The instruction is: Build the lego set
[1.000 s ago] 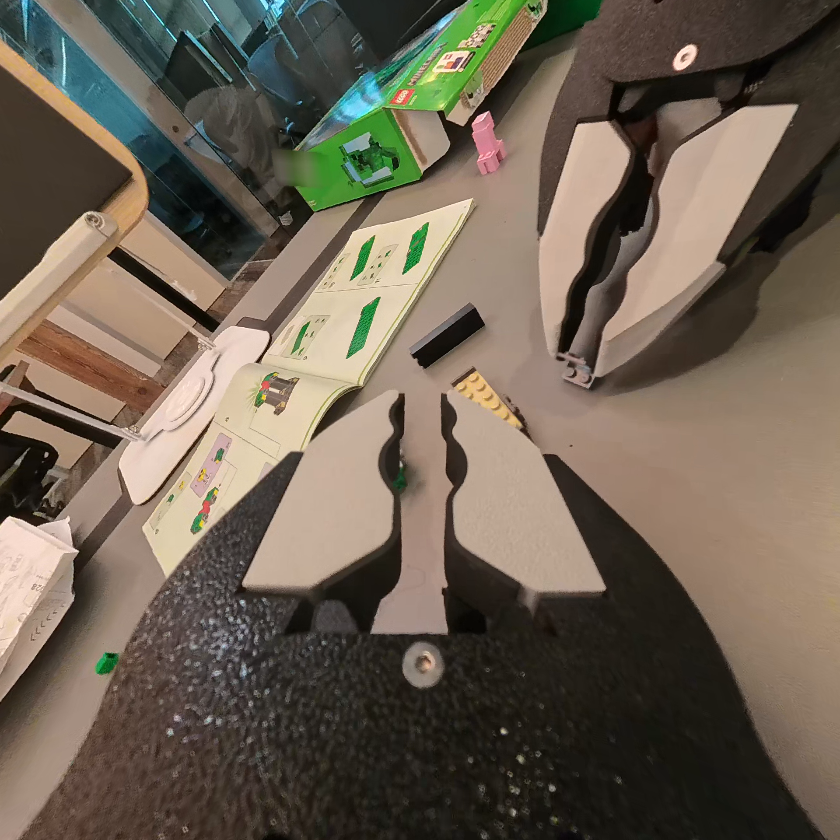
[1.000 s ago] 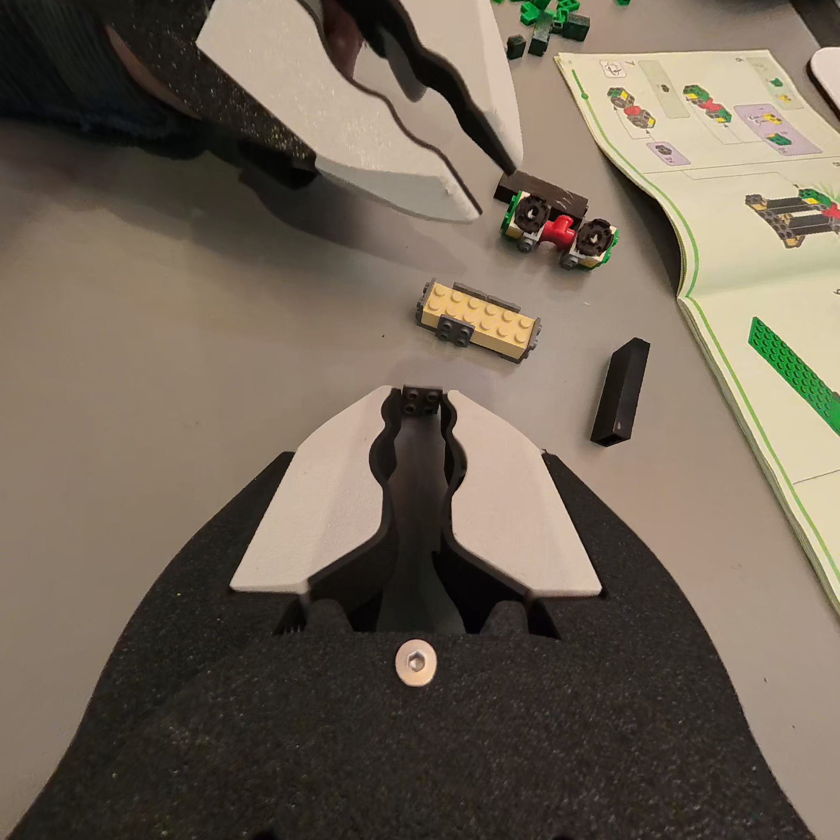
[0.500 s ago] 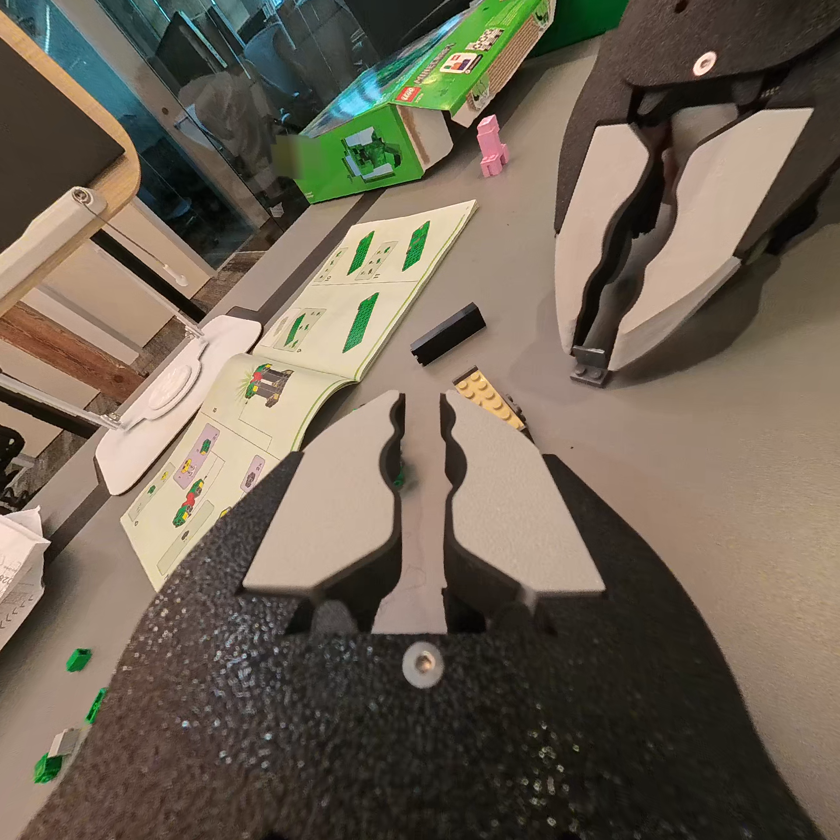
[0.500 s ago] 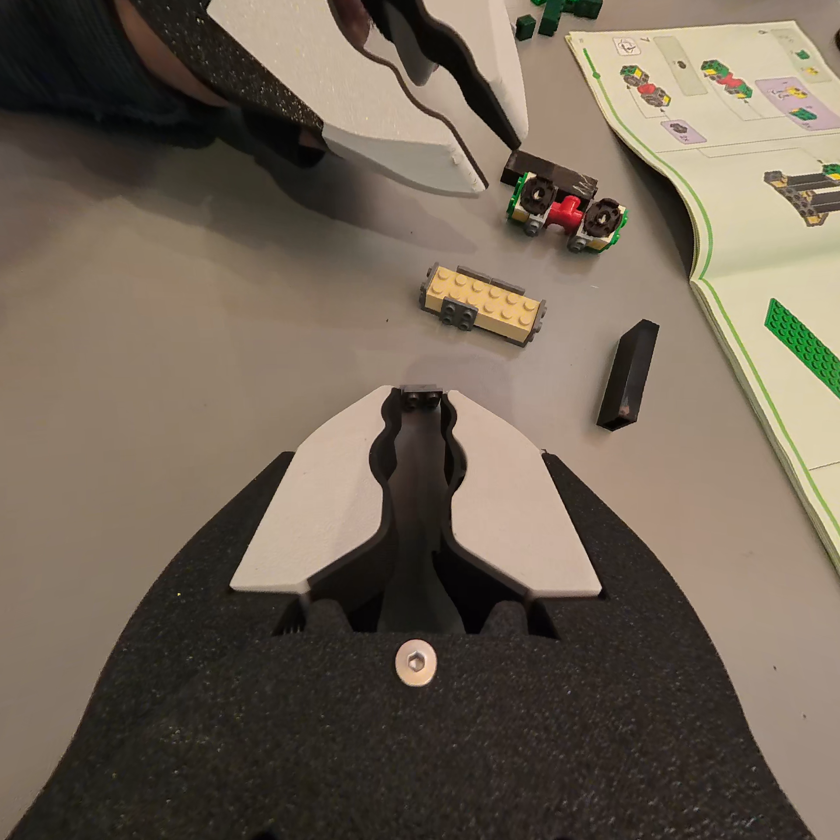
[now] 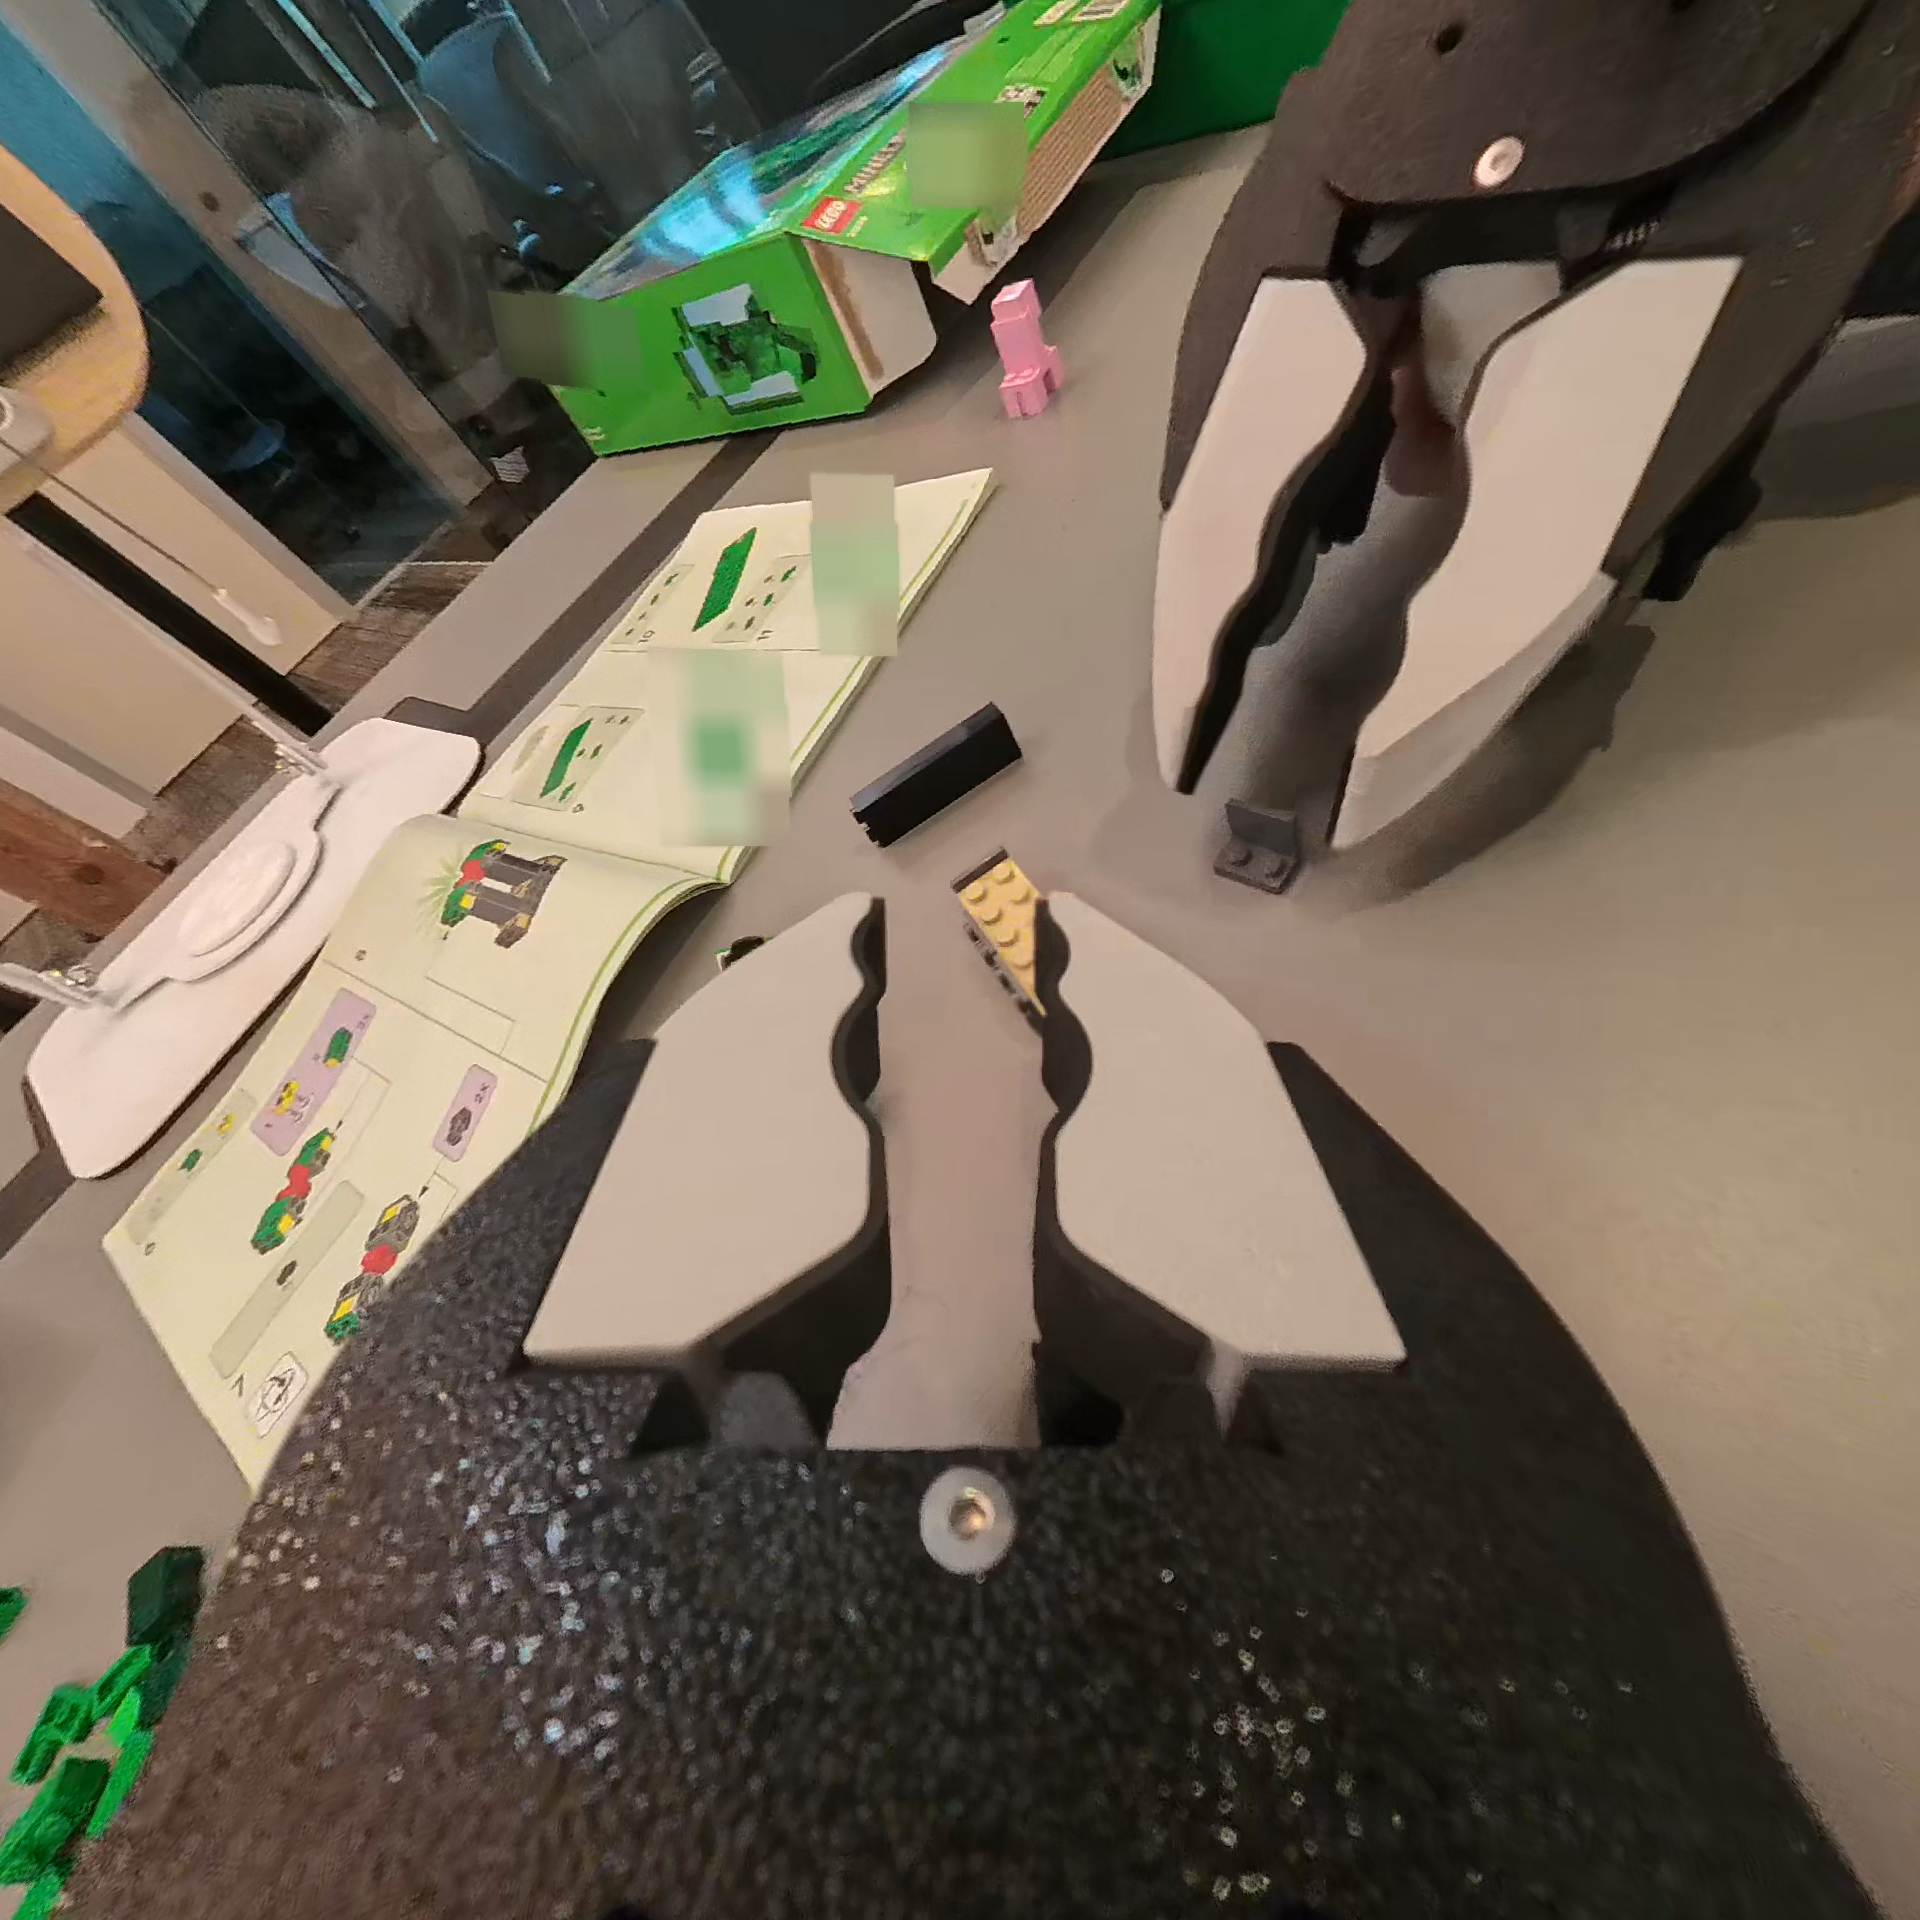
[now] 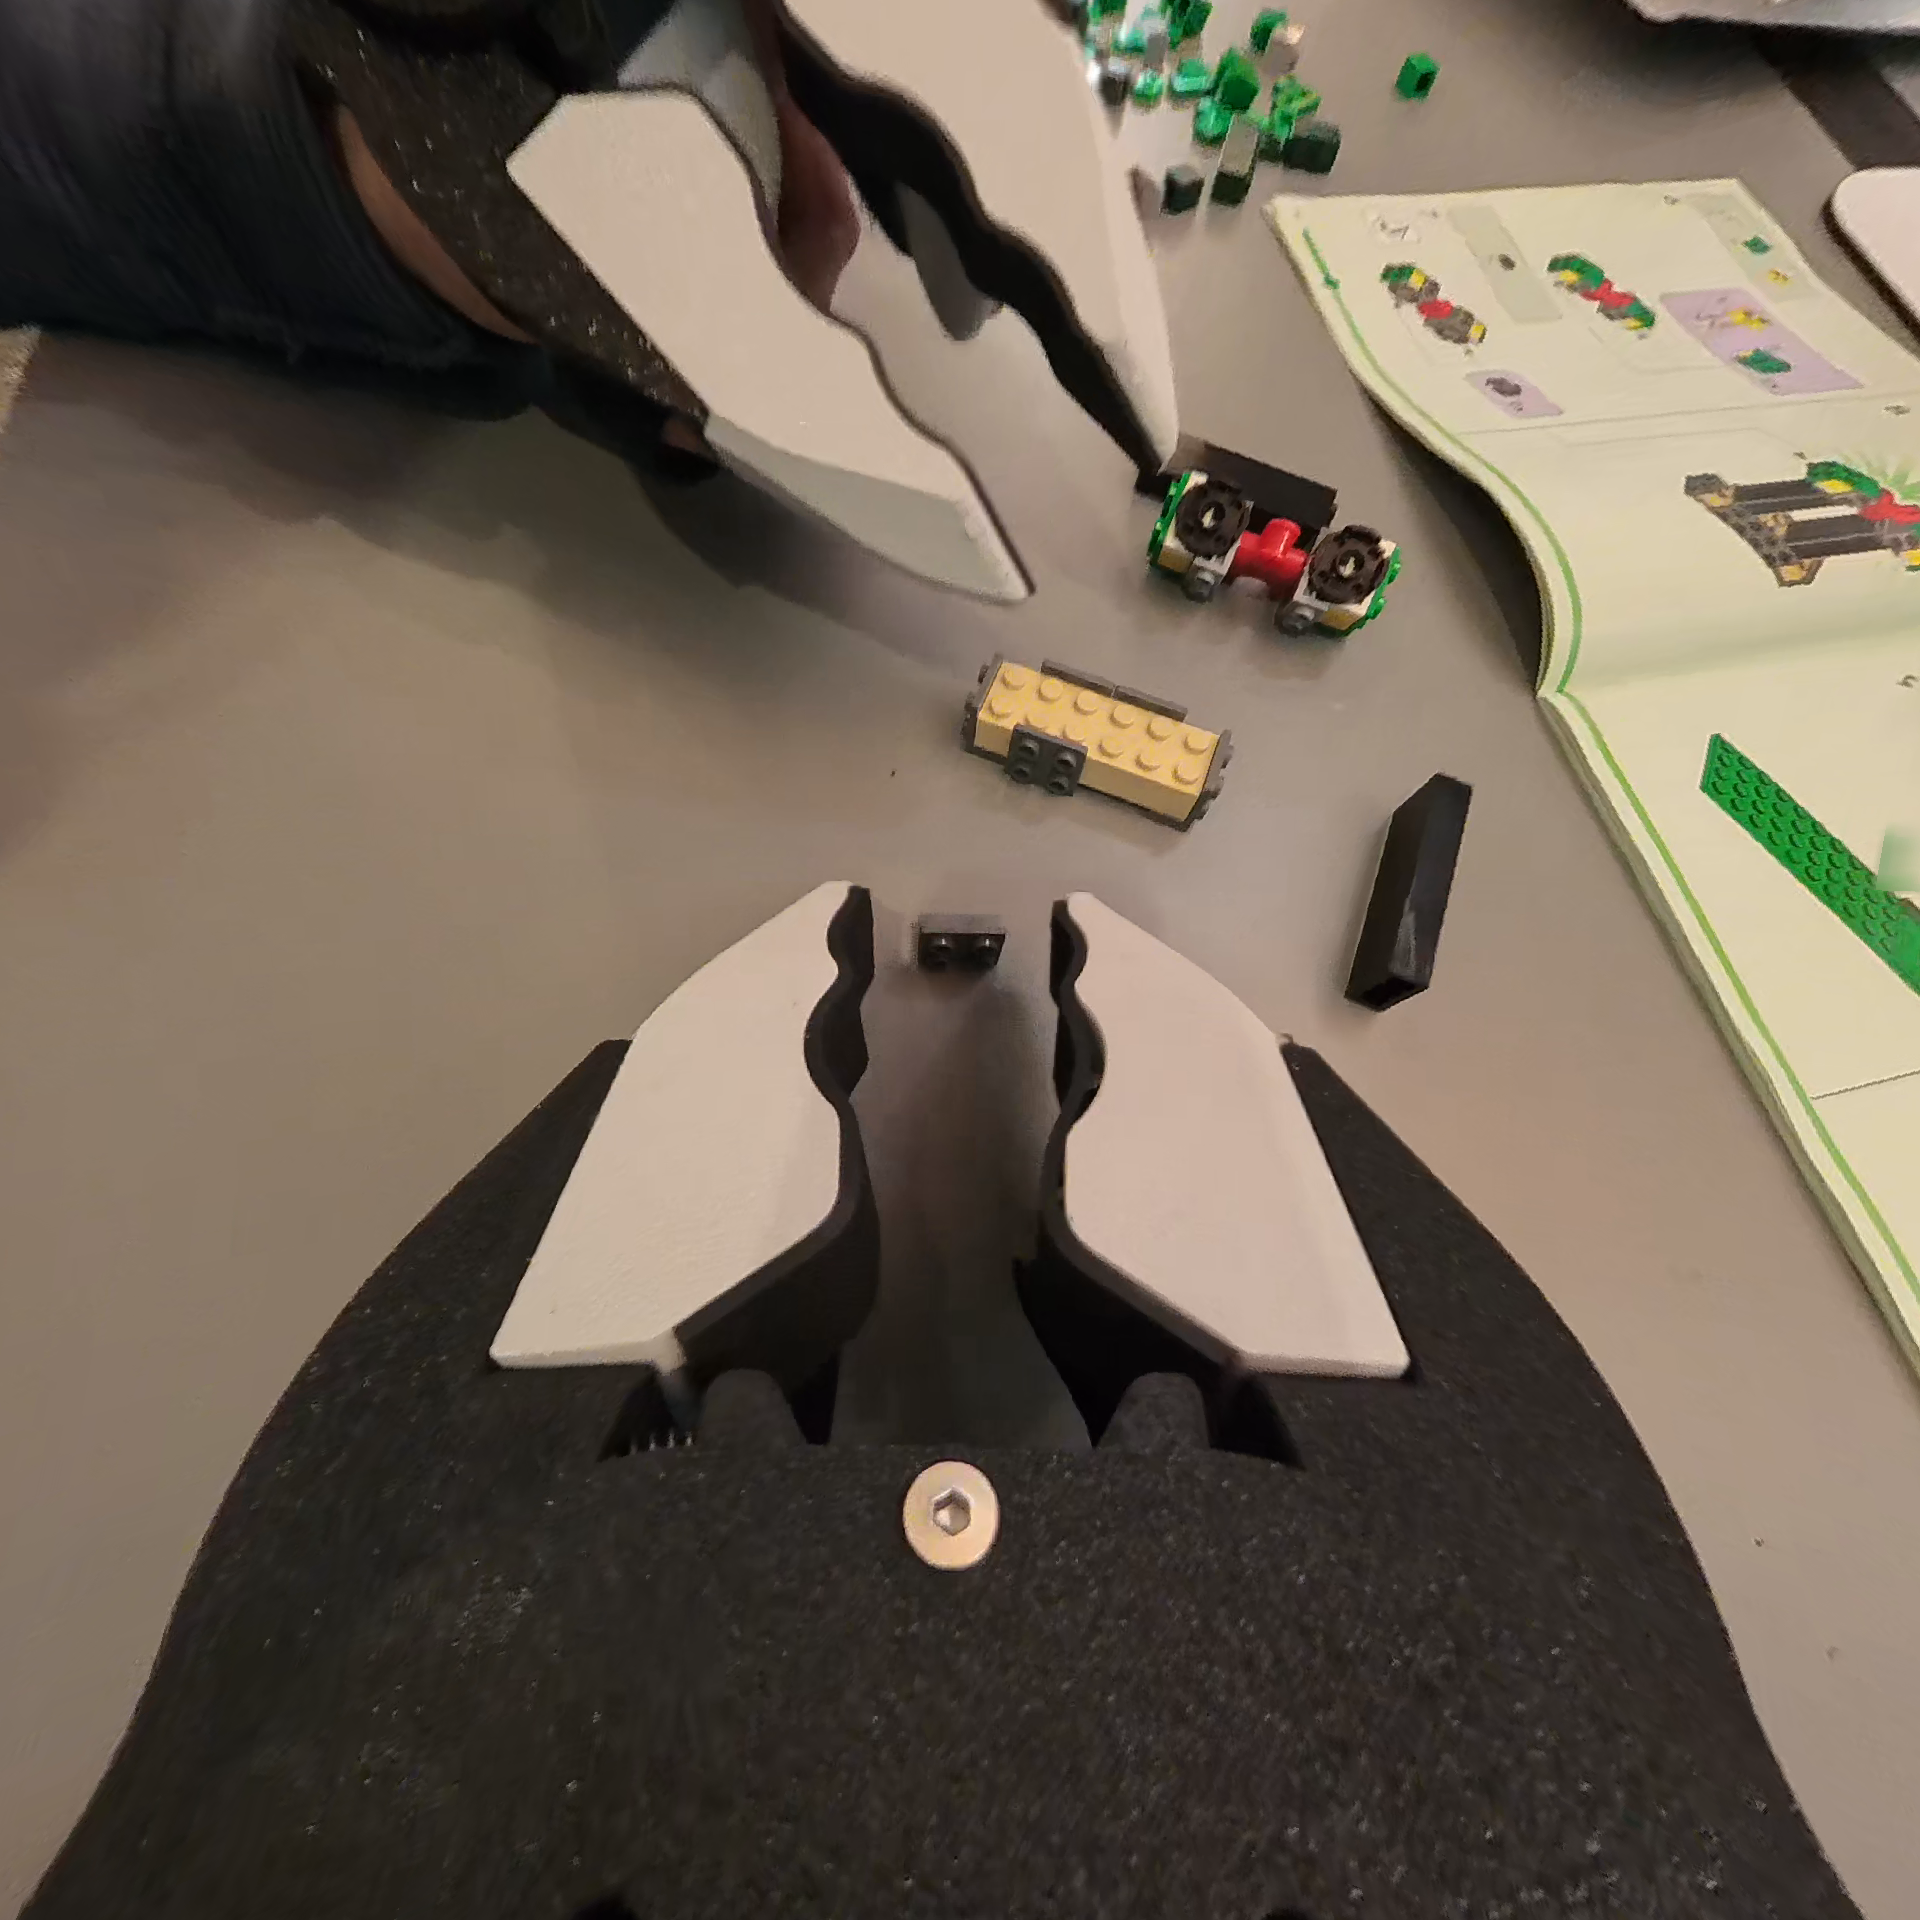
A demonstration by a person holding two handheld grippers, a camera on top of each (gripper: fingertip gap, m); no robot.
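On the grey worktop (image 6: 364,779), the right gripper (image 6: 958,899) has its jaws apart, and a small dark grey studded plate (image 6: 961,942) lies on the surface between the fingertips, touching neither. Just beyond it sits a tan studded brick assembly with grey plates on its sides (image 6: 1101,738), and to that assembly's right a black rectangular bar (image 6: 1410,894) lies alone. Farther off rests a small built piece with two black round parts joined by a red connector and green edges (image 6: 1276,556). The left gripper (image 5: 961,914) hovers with its jaws apart and nothing between them. An open pale green instruction booklet (image 5: 499,997) lies beside the bar, a green cardboard box (image 5: 748,312) beyond it, and loose green bricks (image 6: 1226,94) are scattered at the far edge.
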